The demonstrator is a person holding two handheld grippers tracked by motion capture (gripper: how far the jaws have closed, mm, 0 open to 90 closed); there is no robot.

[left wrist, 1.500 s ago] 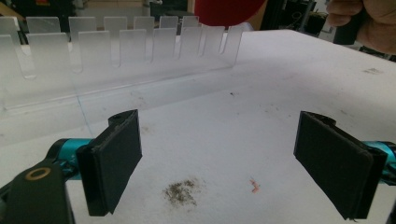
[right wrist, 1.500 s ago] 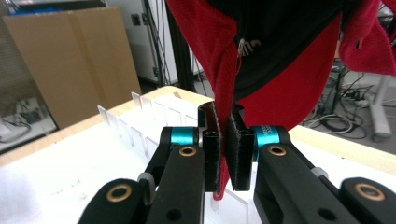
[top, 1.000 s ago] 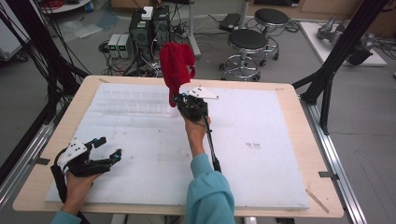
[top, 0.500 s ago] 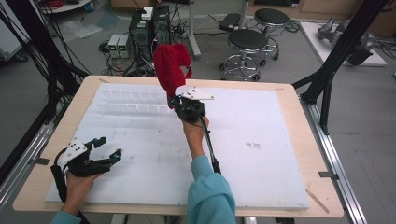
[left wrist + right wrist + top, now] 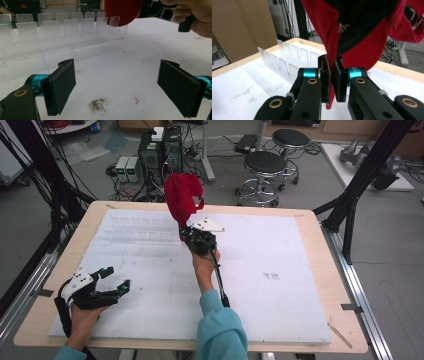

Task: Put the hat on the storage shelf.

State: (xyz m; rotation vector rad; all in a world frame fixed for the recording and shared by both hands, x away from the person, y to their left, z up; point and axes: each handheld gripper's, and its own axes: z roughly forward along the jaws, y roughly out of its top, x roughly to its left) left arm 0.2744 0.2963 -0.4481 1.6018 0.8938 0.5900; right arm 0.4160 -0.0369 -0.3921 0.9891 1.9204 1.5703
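Note:
A red cap (image 5: 181, 200) with a dark lining hangs raised above the back middle of the white foam board (image 5: 280, 285). My right gripper (image 5: 184, 231) points up and away and is shut on the cap's lower edge. In the right gripper view the red fabric (image 5: 362, 32) is pinched between the two pads (image 5: 331, 80). My left gripper (image 5: 116, 279) rests at the board's front left, open, with nothing between its jaws (image 5: 117, 87). In the left gripper view the cap (image 5: 122, 11) shows at the top, with the right hand (image 5: 195, 17) beside it.
A clear slotted acrylic rack (image 5: 62, 27) stands along the board's back left, just below and left of the cap (image 5: 287, 57). Small specks of debris (image 5: 97, 105) lie on the foam. Computer towers (image 5: 160, 150) and stools (image 5: 265, 165) stand beyond the table. Black frame struts (image 5: 360, 190) flank it.
The right gripper and the cap have drifted slightly to the left, and the cap has swung a little. The left gripper has kept still.

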